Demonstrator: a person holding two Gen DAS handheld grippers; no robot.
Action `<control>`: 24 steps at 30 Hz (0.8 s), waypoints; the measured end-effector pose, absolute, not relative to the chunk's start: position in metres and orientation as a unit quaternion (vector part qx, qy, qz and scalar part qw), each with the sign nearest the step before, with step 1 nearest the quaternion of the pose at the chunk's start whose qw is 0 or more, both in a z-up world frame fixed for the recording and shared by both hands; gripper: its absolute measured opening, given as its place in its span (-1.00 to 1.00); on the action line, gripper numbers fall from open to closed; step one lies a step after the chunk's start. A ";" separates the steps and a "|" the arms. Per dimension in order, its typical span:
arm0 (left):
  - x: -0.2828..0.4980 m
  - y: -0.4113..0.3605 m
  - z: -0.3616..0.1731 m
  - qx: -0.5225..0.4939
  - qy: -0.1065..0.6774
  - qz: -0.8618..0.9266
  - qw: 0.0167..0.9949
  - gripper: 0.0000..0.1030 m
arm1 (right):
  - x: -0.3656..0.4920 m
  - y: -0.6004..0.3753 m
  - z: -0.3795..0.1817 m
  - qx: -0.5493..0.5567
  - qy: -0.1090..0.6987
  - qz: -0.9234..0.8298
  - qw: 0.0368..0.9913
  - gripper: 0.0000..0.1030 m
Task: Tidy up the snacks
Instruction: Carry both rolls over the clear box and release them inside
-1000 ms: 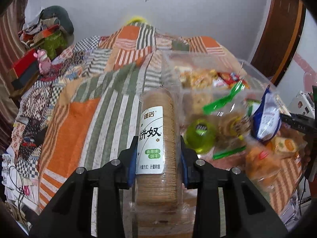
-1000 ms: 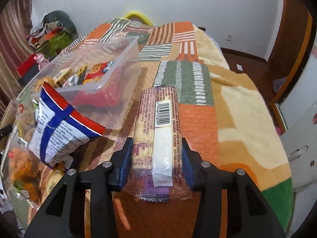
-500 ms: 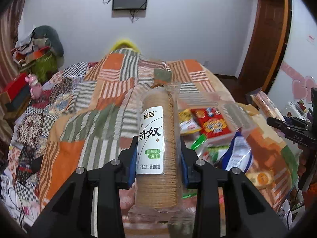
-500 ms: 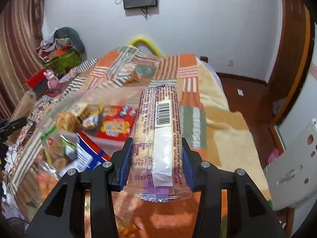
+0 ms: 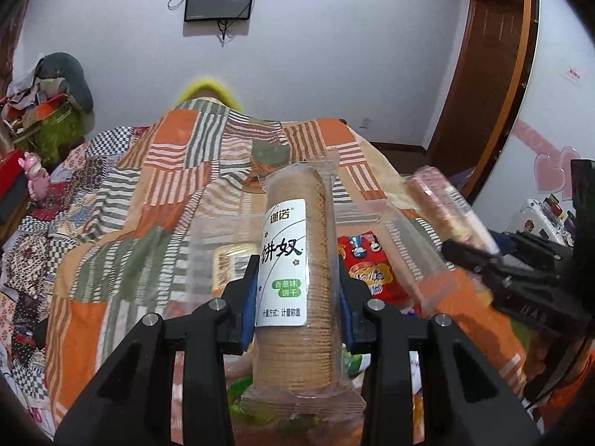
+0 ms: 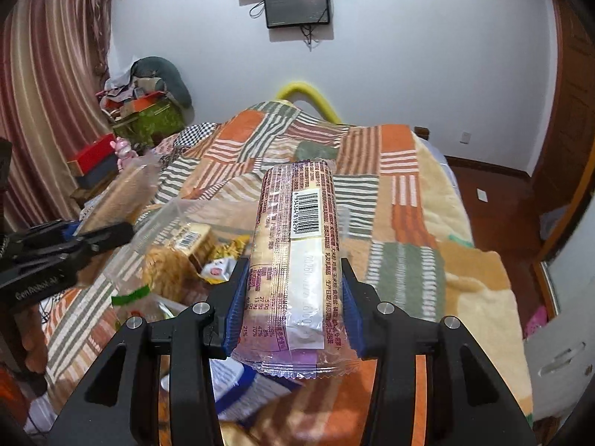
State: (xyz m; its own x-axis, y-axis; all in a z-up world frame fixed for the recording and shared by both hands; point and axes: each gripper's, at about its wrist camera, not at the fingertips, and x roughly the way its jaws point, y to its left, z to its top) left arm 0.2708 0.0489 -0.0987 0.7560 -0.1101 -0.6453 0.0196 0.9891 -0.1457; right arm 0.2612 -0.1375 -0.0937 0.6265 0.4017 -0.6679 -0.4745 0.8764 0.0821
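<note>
Both tools had risen since a second earlier: the bin and loose snacks that then filled the lower views now lay farther below, and the wall screen had come into sight. The left tool (image 5: 297, 290) was clamped on a cracker roll (image 5: 295, 278) about a third of the way up its length, label facing the camera; the right tool (image 6: 292, 297) was clamped the same way on a second roll (image 6: 297, 256), barcode side up. Both rolls hung in the air over the bed (image 5: 148, 193), above the clear bin (image 6: 178, 219) that lay on the quilt with other packets inside. Each roll looked light and fairly stiff along its axis, but the stacked crackers were probably brittle, and the glossy film was likely slippery, so a hold across the middle of the stack, not on the crimped ends, seemed safest, with only modest squeeze. The near ends of both rolls stuck out below the pads, so a tilt could let them slide. Much stayed unclear: the bin's walls were nearly invisible, its contents were partly covered by the rolls, the pile beneath the tools was blurred, and the other tool at each view's edge was smeared.
</note>
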 end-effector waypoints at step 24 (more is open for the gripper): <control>0.328 0.049 -0.139 -0.079 0.404 -0.051 0.910 -0.30 | 0.282 -0.102 -0.134 -0.084 0.432 0.270 0.857 -0.14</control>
State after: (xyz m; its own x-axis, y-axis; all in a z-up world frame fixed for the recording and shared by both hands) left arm 0.3280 0.0491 -0.1389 0.6677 -0.1559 -0.7279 0.0284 0.9825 -0.1843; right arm 0.2824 -0.1016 -0.1337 0.4818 0.3895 -0.7850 -0.5351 0.8402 0.0885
